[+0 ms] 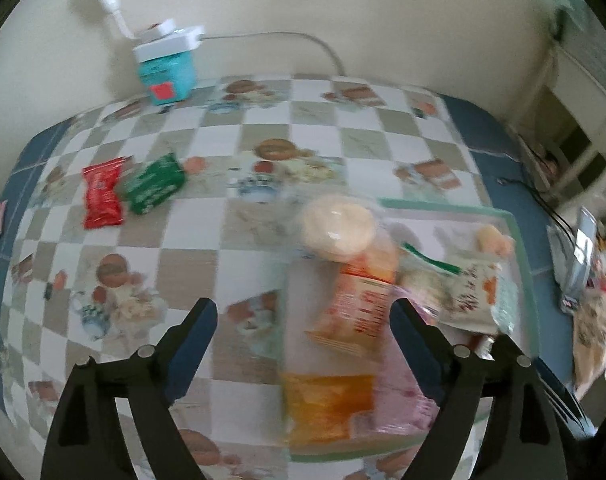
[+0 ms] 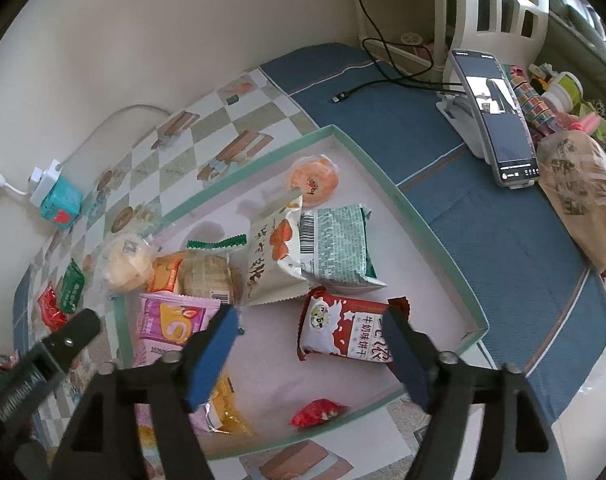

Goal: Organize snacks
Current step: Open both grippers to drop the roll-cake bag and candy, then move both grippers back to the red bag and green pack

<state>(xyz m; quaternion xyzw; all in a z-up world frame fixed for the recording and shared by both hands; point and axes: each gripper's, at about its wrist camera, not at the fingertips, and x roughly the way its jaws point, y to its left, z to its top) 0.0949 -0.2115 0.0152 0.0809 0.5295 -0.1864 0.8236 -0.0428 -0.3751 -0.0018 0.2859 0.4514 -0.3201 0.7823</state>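
Observation:
A shallow green-rimmed tray (image 2: 387, 184) on the checked tablecloth holds several snack packs: a red-and-white biscuit pack (image 2: 345, 330), a green pack (image 2: 341, 246), a white pack (image 2: 273, 258), a pink pack (image 2: 171, 322) and a small red sweet (image 2: 319, 412). A round pale bun (image 1: 339, 226) in clear wrap lies at the tray's left edge. A red packet (image 1: 102, 193) and a green packet (image 1: 155, 182) lie on the cloth outside the tray. My left gripper (image 1: 305, 344) is open and empty above the tray's left part. My right gripper (image 2: 311, 354) is open and empty over the biscuit pack.
A teal box with a white plug and cable (image 1: 167, 66) stands by the back wall. A phone on a stand (image 2: 499, 120), a bagged loaf (image 2: 579, 196) and small clutter sit on the blue cloth right of the tray. A black cable (image 2: 383, 64) trails there.

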